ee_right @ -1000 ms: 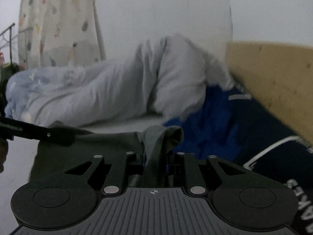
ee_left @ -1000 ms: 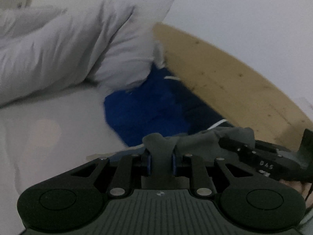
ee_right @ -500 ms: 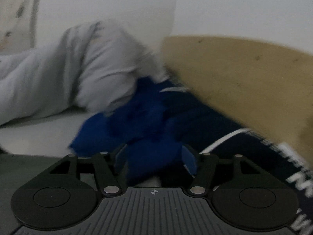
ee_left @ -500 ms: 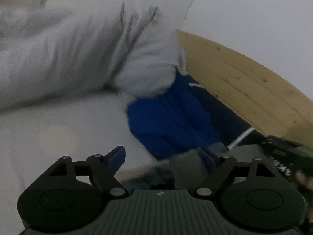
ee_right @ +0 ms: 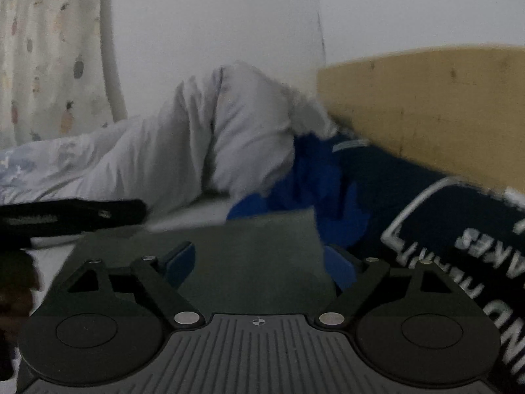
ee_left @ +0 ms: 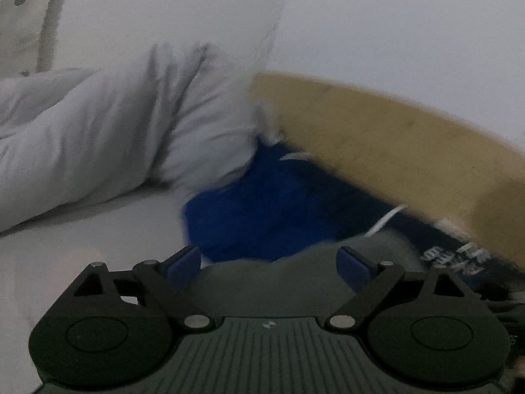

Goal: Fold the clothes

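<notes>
Both claws are spreading wide, pads clear of cloth. The left claw (ee_left: 269, 262) and right claw (ee_right: 259, 262) each hover over the grey garment (ee_right: 249, 249), which lies flat on the bed (ee_left: 82, 229) between their jaws. Beyond it a blue garment (ee_left: 262, 210) is bunched against the duvet (ee_left: 115, 138), beside the wooden headboard (ee_right: 426, 105).

1. Left wrist view: low over the bed, close behind the left gripper (ee_left: 269, 264), facing a wooden board (ee_left: 393, 144).
2. Right wrist view: similarly low and near, behind the right gripper (ee_right: 259, 262) — facing likewise.
3. Shared: white duvet (ee_left: 115, 131), blue garment (ee_right: 311, 180), grey-green cloth (ee_right: 256, 246).
</notes>
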